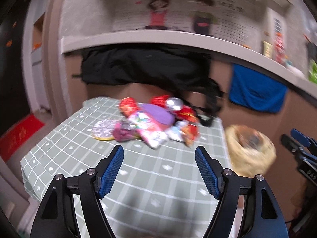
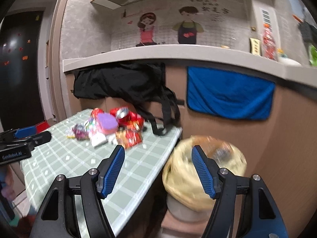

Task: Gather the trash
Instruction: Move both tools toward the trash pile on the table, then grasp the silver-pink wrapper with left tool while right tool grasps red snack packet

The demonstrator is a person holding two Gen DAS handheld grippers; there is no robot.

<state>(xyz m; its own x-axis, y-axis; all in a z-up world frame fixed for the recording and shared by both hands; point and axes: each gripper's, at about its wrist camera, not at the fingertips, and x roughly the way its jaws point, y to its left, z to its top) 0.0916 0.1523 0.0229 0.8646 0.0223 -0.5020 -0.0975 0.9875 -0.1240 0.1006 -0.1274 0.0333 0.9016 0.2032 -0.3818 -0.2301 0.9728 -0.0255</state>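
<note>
showing two wrist views over a table [image 1: 65, 158] covered with a pale green checked cloth. left wrist view, from left to right: a red mat [image 1: 19, 134] lies on the floor at far left; the left gripper [image 1: 159, 154] hangs above the near part of the cloth with its jaws spread wide and nothing between them, the blue ribbed pads [image 1: 111, 172] facing each other across bare cloth. the pile of trash [image 1: 150, 121], made up of red, pink, purple and silver wrappers, lies on the far half of the table, ahead of the jaw tips and roughly centred on the gap, well apart from both pads. behind it a black bag [image 1: 142, 67] hangs below a pale counter edge [image 1: 138, 37]. to the right, off the table's edge, stands a bin lined with a yellow bag [image 1: 249, 150]; a blue towel [image 1: 255, 89] hangs on the cabinet behind; the right gripper [image 1: 301, 144] shows at the far right margin.

right wrist view, from left to right: the left gripper's tip [image 2: 29, 134] enters at the left edge above the cloth [image 2: 59, 158]; the trash pile [image 2: 113, 129] lies ahead and to the left of the right gripper [image 2: 158, 154], beyond its left pad and outside the gap. this gripper's jaws likewise stand fully apart and hold nothing; its left pad [image 2: 113, 174] overlaps the table's corner, its right pad overlaps the yellow bin liner [image 2: 184, 178], which sits beside the table. both views are motion-blurred, so individual wrappers cannot be told apart.
</note>
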